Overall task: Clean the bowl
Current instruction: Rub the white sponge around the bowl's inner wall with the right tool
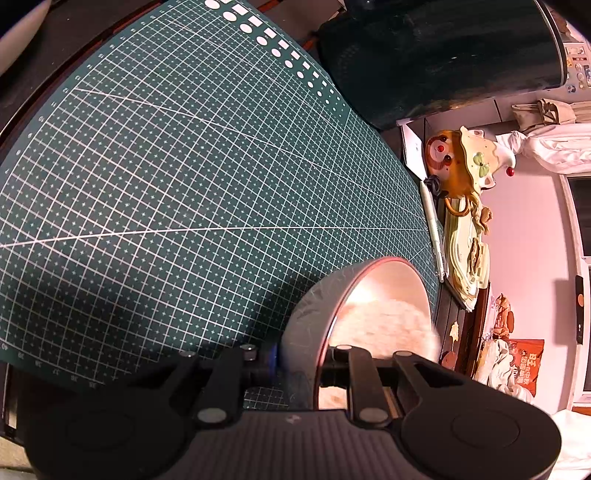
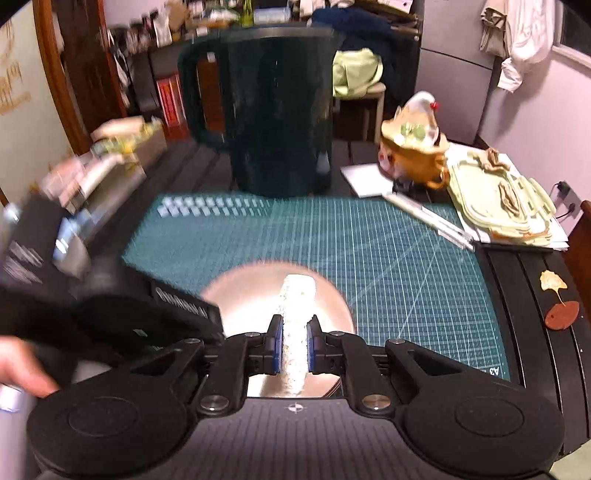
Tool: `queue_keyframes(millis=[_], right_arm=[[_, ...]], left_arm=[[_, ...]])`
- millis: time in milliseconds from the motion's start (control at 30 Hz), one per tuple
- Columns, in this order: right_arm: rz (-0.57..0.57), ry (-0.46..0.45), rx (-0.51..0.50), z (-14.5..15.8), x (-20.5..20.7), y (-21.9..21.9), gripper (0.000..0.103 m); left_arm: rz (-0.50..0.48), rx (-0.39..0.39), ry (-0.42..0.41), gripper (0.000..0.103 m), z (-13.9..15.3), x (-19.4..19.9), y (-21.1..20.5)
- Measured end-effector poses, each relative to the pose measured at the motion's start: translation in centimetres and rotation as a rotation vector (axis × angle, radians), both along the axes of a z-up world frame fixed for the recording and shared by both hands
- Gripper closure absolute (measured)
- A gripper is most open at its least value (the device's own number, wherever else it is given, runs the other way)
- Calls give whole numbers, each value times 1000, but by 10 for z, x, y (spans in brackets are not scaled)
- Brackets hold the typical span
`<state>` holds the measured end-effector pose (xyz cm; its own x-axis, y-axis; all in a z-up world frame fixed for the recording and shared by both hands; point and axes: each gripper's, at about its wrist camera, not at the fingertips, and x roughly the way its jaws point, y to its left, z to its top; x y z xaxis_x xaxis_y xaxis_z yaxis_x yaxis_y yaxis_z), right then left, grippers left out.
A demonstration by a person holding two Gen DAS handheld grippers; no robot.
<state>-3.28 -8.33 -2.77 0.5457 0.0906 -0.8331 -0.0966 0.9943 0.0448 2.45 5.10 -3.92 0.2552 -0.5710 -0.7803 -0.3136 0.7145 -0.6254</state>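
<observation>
Shiny metal bowl (image 2: 277, 295) on the mat, seemingly tilted, sponge (image 2: 295, 325) inside.

A green cutting mat (image 2: 388, 258) with white lines lies on the dark surface (image 2: 524, 280), a big dark jug (image 2: 273, 110) stands behind it, and past that are pale pink walls (image 2: 546, 122), a window (image 1: 581, 210) and messy shelves (image 2: 155, 33).

Right gripper (image 2: 294, 349): matte black body, ribbed top plate with a crosshair mark, 2 round side discs, silver pivot screws, blue pads on the jaws. Left gripper (image 1: 295, 363): identical black build.
</observation>
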Motion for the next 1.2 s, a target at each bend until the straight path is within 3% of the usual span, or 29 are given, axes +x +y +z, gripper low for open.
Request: queue_keyframes(millis=[100, 267, 500, 633, 733, 800, 900, 1033, 1200], right_arm=[[-14, 19, -60, -14, 4, 6, 92], [-9, -5, -152, -12, -1, 11, 92], [-18, -113, -187, 24, -11, -4, 92], [-46, -153, -31, 44, -13, -33, 92], [-59, -86, 250, 43, -7, -67, 92], [-54, -56, 323, 36, -3, -72, 92], [-49, 0, 343, 20, 3, -62, 92], [-48, 61, 290, -7, 13, -40, 92], [-24, 34, 13, -19, 8, -6, 92]], left_arm=[[-3, 5, -3, 84, 0, 2, -1], [-3, 1, -1, 84, 0, 5, 0], [-2, -4, 3, 84, 0, 4, 10], [2, -2, 3, 84, -2, 6, 6], [2, 1, 2, 84, -2, 6, 5], [2, -1, 3, 84, -3, 6, 3], [2, -1, 3, 84, 1, 6, 1], [4, 2, 6, 85, 4, 10, -3], [1, 3, 4, 84, 4, 11, -5]])
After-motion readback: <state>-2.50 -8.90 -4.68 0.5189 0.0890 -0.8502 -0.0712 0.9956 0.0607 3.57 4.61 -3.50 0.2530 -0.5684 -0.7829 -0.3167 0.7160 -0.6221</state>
